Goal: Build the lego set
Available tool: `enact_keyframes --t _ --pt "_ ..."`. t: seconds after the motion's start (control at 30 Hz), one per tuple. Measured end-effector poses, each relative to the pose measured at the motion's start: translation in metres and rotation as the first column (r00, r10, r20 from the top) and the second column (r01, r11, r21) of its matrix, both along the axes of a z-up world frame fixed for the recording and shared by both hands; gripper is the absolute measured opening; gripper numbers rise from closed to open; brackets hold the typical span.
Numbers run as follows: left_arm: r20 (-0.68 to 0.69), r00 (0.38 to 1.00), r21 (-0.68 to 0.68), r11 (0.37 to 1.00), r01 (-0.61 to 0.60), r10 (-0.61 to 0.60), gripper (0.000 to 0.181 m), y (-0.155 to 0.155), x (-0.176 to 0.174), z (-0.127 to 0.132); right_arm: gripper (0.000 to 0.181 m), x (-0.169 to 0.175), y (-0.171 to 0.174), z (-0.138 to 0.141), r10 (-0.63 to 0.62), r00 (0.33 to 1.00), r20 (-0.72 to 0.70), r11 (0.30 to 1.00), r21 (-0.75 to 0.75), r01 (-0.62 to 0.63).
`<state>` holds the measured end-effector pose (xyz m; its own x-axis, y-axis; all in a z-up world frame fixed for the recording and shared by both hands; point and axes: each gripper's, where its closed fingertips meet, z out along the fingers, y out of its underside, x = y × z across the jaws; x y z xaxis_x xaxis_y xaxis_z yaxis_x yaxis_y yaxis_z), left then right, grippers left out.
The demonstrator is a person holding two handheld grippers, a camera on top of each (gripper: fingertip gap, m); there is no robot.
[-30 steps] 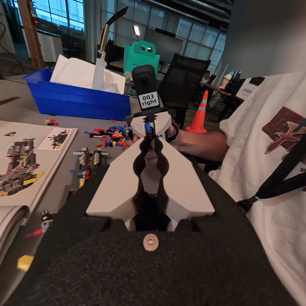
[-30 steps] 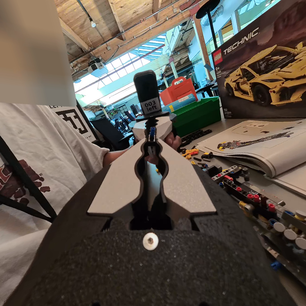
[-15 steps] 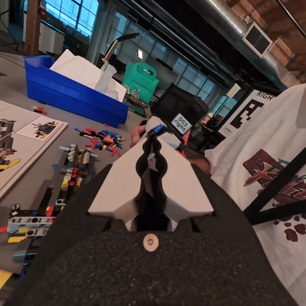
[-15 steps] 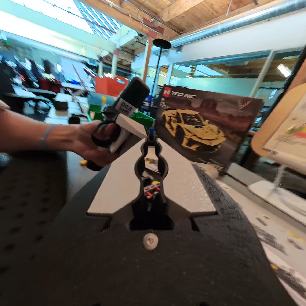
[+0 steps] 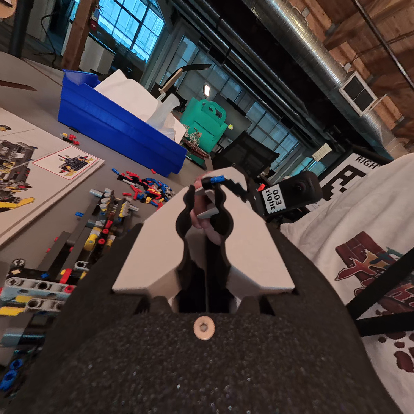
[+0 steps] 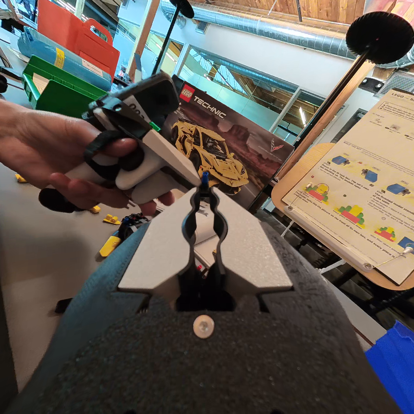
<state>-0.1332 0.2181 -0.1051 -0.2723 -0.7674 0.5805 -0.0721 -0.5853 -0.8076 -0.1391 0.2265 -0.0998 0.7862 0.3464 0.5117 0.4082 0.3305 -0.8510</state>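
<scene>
— Where is the piece being worked on?

— Up in the air, above the near edge of the grey table [image 5: 33,98]. The right gripper [image 6: 204,193] has its black wavy pads pinched onto a small black plastic connector [image 6: 203,187], and a short blue plastic pin [image 6: 204,175] sticks out of the connector's far end.

— And the left gripper [image 5: 204,190]?

— Its fingers are slightly parted, with a narrow gap at the tips and nothing between them. A bare hand [image 6: 56,156] holds it at the left of the right wrist view. One white finger of it reaches right up to the blue pin; I cannot tell whether it touches.

— What lies on the table?

— At the left of the left wrist view there is a long dark partly built chassis with yellow and red pegs [image 5: 98,235]. Beyond it is a scatter of small red, blue and yellow loose pieces [image 5: 145,190]. The open printed instruction booklet [image 5: 44,170] lies to the chassis's left, and a blue plastic bin holding white paper [image 5: 112,125] sits at the far side.

— Anything else?

— Far off in the right wrist view a cardboard box printed with a yellow sports car [image 6: 224,145] stands upright, with a green plastic bin [image 6: 62,98] to its left.
</scene>
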Motion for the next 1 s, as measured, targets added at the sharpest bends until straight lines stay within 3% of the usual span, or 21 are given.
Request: enact_keyframes --t 0.23,0.43,0.5,0.53,0.6,0.7,0.87,0.93,1.0 --pt "0.057 0.998 -0.062 0.998 0.032 -0.028 0.007 -0.005 0.000 0.008 0.006 -0.002 -0.002 0.004 0.048 0.991 -0.123 0.998 -0.022 -0.051" --pt "0.069 0.997 0.011 0.999 0.038 -0.038 0.005 -0.008 -0.004 0.009 0.007 -0.005 -0.005 0.006 0.046 0.982 -0.182 0.998 -0.034 -0.053" --pt "0.054 0.997 0.043 0.998 0.050 -0.052 0.006 -0.010 -0.005 0.007 0.015 -0.009 -0.009 0.003 0.099 0.973 -0.210 0.990 -0.077 -0.117" --pt "0.050 0.997 0.063 0.997 0.052 -0.055 0.006 -0.010 -0.006 0.006 0.027 -0.014 -0.013 0.001 0.162 0.959 -0.234 0.975 -0.113 -0.192" --pt "0.039 0.997 0.118 0.991 0.060 -0.065 0.006 -0.012 -0.007 0.005 0.039 -0.020 -0.021 0.001 0.251 0.911 -0.327 0.931 -0.176 -0.320" --pt "0.014 0.997 0.247 0.966 0.069 -0.075 0.006 -0.018 -0.011 0.003 0.040 -0.020 -0.033 0.009 0.359 0.807 -0.469 0.847 -0.201 -0.493" --pt "-0.040 0.990 0.466 0.874 0.140 -0.137 0.006 -0.038 -0.018 -0.006 0.043 -0.018 -0.046 0.006 0.426 0.599 -0.678 0.601 -0.282 -0.748" --pt "-0.023 0.986 0.482 0.862 0.155 -0.164 0.006 -0.045 -0.020 -0.003 0.041 -0.026 -0.055 0.004 0.451 0.548 -0.705 0.507 -0.304 -0.807" --pt "-0.006 0.985 0.482 0.862 0.155 -0.174 0.006 -0.048 -0.020 -0.001 0.034 -0.025 -0.054 0.003 0.442 0.544 -0.713 0.507 -0.301 -0.808"
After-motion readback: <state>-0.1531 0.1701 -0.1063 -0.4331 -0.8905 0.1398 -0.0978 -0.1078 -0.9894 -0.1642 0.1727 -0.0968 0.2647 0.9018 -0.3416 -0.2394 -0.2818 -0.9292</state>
